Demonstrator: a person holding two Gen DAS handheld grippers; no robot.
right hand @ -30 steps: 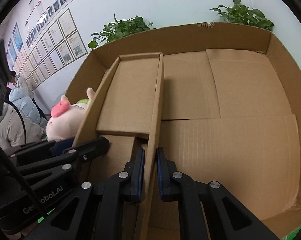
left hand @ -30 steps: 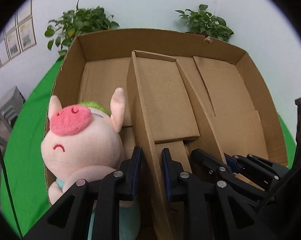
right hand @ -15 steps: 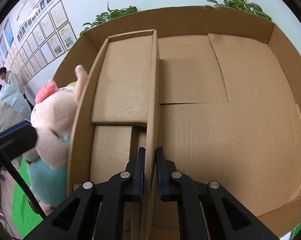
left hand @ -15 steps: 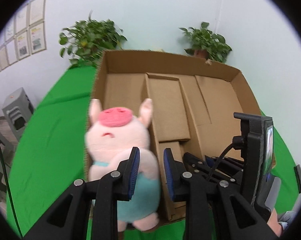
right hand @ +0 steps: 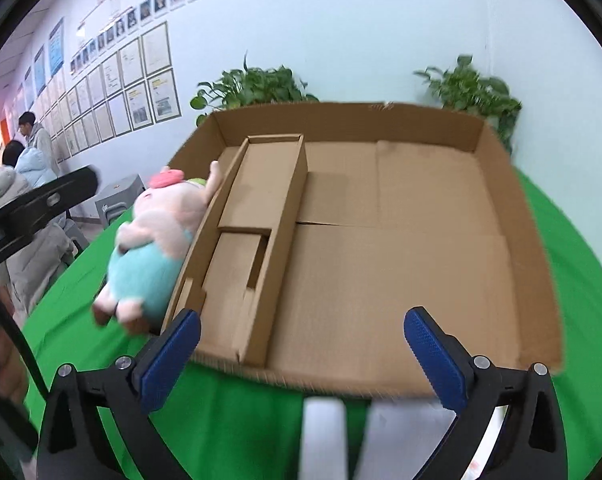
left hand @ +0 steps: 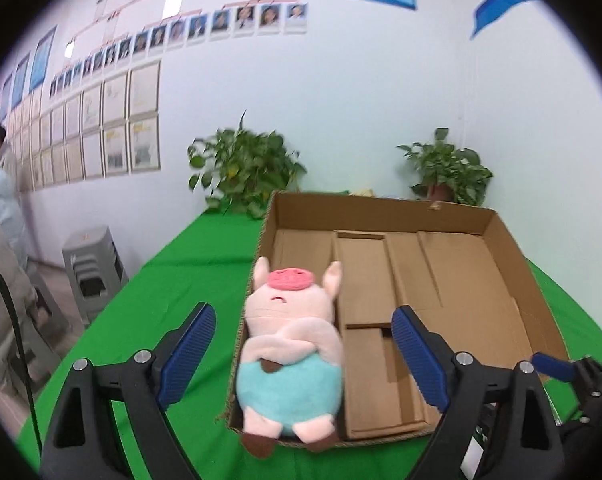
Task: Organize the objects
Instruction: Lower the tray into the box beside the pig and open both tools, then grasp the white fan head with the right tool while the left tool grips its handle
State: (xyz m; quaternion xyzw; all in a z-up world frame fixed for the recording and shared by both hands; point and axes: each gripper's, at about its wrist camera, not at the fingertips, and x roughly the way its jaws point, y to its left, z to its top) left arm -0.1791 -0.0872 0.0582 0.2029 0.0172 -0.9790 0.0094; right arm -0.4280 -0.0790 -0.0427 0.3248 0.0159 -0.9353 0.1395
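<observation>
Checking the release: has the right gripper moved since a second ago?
Yes. The right gripper let go of the cardboard divider and backed out past the box front edge.

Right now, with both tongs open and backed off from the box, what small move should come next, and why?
Probably nudge the plush pig further in with the left tongs: it lies in the cardboard box's leftmost slot, but its feet overhang the near edge. The right tongs hold nothing.

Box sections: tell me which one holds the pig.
The narrow left section, between the box wall and the left divider, holds the pig. The middle channel and the wide right section hold nothing.
</observation>
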